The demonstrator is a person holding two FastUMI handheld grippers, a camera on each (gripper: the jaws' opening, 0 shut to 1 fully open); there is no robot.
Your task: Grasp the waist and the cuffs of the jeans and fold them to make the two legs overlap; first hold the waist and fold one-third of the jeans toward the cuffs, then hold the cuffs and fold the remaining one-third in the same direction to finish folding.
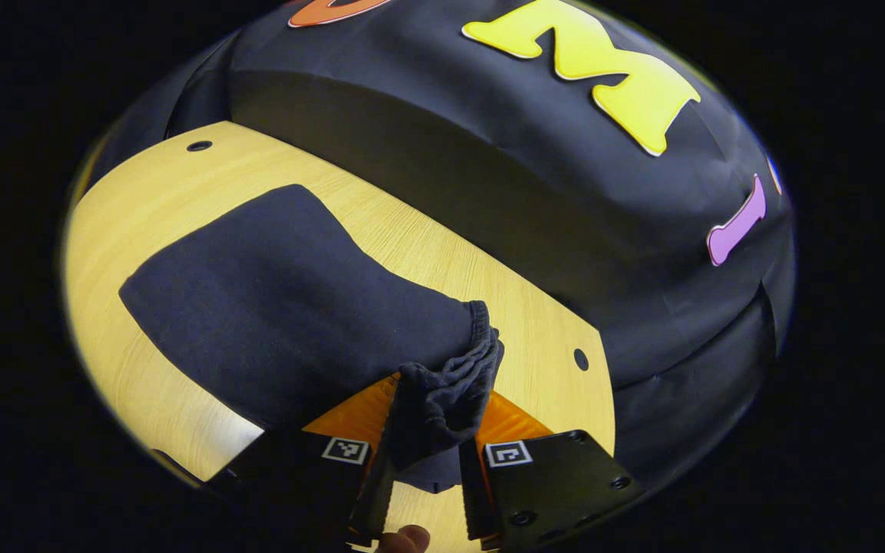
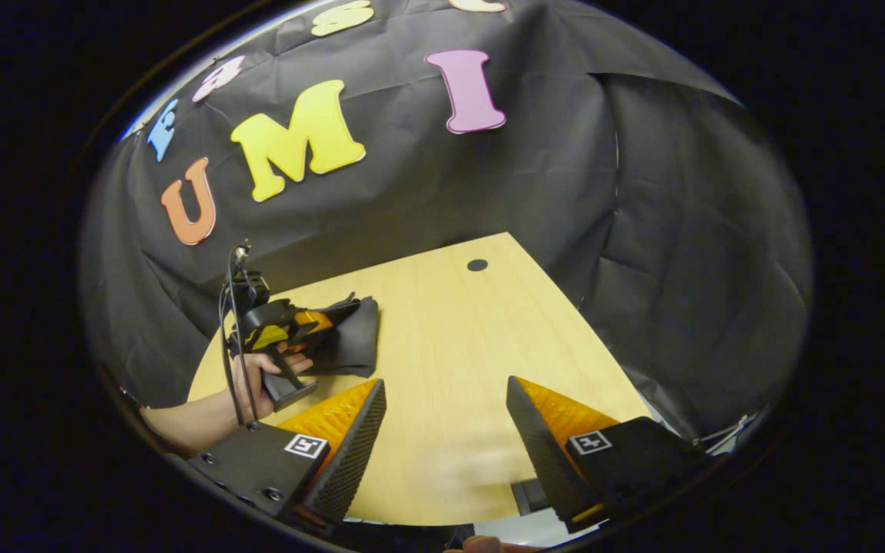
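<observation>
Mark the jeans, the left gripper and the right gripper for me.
jeans (image 1: 281, 307), left gripper view, flat dark cloth on the table.
left gripper (image 1: 431, 430), left gripper view, between its fingers, on bunched cloth.
right gripper (image 2: 446, 430), right gripper view, gap between its fingers.

This is a recording booth, a staged data-collection set and not a lived-in home. Black cloth (image 2: 642, 200) hangs in creased folds as a wall around a pale wood-grain table (image 2: 442, 346) with round cable holes (image 2: 477, 265), like an office desk. Square printed markers (image 1: 508, 453) sit on the handheld rig, and a cable (image 2: 229, 338) runs along it.
</observation>
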